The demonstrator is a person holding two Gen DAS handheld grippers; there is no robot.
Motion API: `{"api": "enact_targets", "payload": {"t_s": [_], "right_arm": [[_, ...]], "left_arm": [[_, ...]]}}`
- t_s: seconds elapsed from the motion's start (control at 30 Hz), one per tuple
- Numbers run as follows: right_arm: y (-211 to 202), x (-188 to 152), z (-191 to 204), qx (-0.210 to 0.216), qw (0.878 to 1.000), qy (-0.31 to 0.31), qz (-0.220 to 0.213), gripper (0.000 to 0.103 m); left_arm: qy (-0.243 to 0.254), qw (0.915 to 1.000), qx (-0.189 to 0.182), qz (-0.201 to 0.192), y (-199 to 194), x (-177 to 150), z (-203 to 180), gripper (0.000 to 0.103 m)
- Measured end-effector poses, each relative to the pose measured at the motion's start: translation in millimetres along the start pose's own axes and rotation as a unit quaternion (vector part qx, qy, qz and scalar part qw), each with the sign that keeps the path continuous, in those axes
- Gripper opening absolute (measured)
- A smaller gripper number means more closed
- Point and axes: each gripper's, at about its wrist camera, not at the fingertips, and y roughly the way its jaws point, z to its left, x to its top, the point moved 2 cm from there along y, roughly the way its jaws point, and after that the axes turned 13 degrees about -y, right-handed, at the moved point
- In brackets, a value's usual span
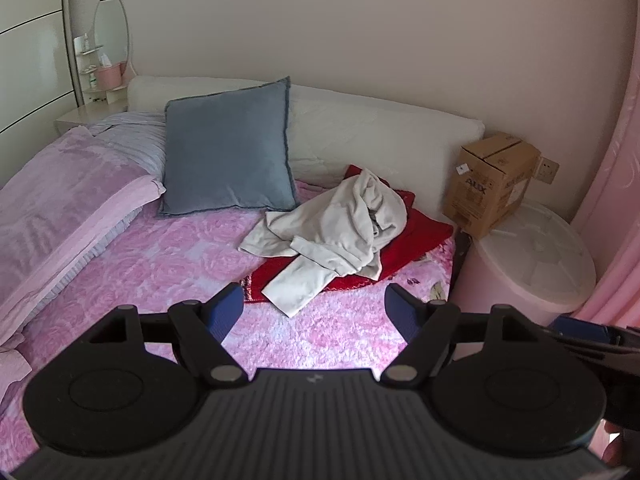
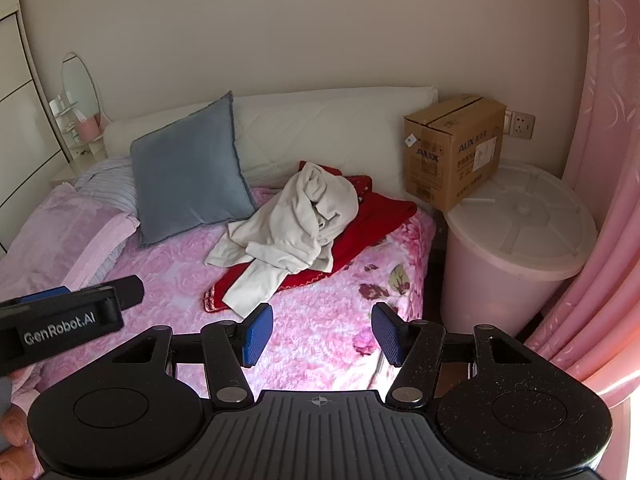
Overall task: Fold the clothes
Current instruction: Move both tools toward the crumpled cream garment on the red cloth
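Observation:
A crumpled cream-white garment (image 1: 336, 232) lies in a heap on top of a red garment (image 1: 412, 240) on the pink floral bedspread (image 1: 160, 272), near the bed's right edge. Both show in the right wrist view too, the white one (image 2: 292, 232) over the red one (image 2: 372, 220). My left gripper (image 1: 314, 312) is open and empty, held above the bed just short of the heap. My right gripper (image 2: 322, 332) is open and empty, also short of the heap. The left gripper's body shows at the left of the right wrist view (image 2: 68, 320).
A blue-grey cushion (image 1: 228, 152) leans on the white headboard (image 1: 380, 136). A folded pink blanket (image 1: 60, 200) lies at the left. A cardboard box (image 2: 456, 148) sits on a pink lidded bin (image 2: 516, 236) beside the bed. Pink curtain (image 2: 608, 160) hangs at right.

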Motion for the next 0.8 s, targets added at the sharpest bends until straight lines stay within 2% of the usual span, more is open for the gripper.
{"api": "enact_targets", "payload": {"t_s": [0.37,0.8], "right_arm": [[-1.4,3.2,-0.4,0.003,1.000,0.002,0.003,0.058],[8.2,13.0,0.6,0.006,1.000,-0.004,0.002,0.058]], "left_arm": [[0.008,0.9997,-0.014,0.019,6.1,10.1,14.0,0.075],[0.017,0.9992,-0.028,0.024,19.1,51.4,48.9,0.075]]}}
